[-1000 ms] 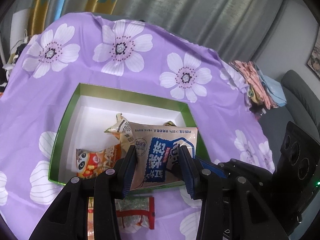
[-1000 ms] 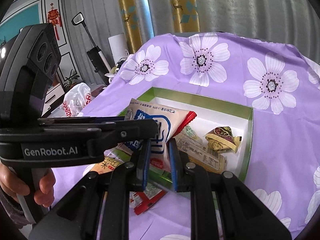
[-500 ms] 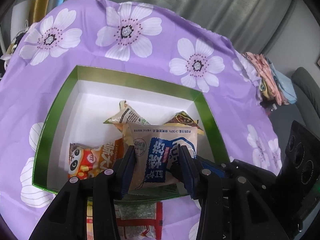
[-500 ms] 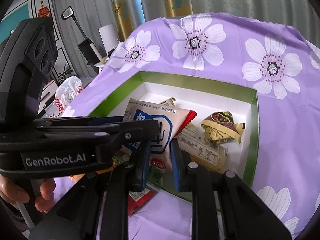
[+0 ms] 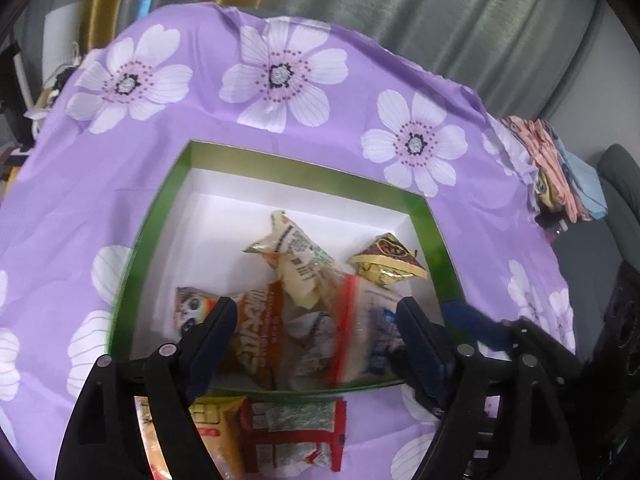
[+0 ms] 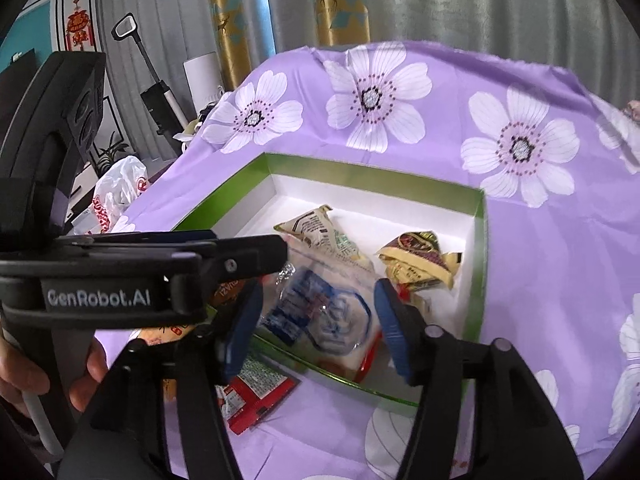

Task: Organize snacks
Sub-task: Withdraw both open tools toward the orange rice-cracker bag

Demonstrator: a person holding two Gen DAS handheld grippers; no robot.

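A white-and-blue snack packet (image 5: 356,332) (image 6: 320,312) shows blurred over the near end of the green box (image 5: 304,168) (image 6: 376,176), resting on the snacks inside. My left gripper (image 5: 316,340) hangs above it, jaws opening, pads clear of the packet. My right gripper (image 6: 316,328) straddles the same packet, its jaws opening too and the pads not pressing on it. Inside the box lie an orange panda packet (image 5: 256,320), a beige packet (image 5: 296,248) (image 6: 320,228) and a yellow-brown packet (image 5: 386,260) (image 6: 416,260).
On the purple flowered cloth (image 5: 280,76), just in front of the box, lie a red-and-green packet (image 5: 296,436) (image 6: 256,392) and an orange packet (image 5: 216,420). A person's hand (image 6: 24,376) holds the left gripper's handle. Folded clothes (image 5: 560,168) and a white plastic bag (image 6: 120,192) lie beyond the table's edges.
Both grippers were shut on the white-and-blue packet; their jaws have spread and the packet has dropped from between them into the box.
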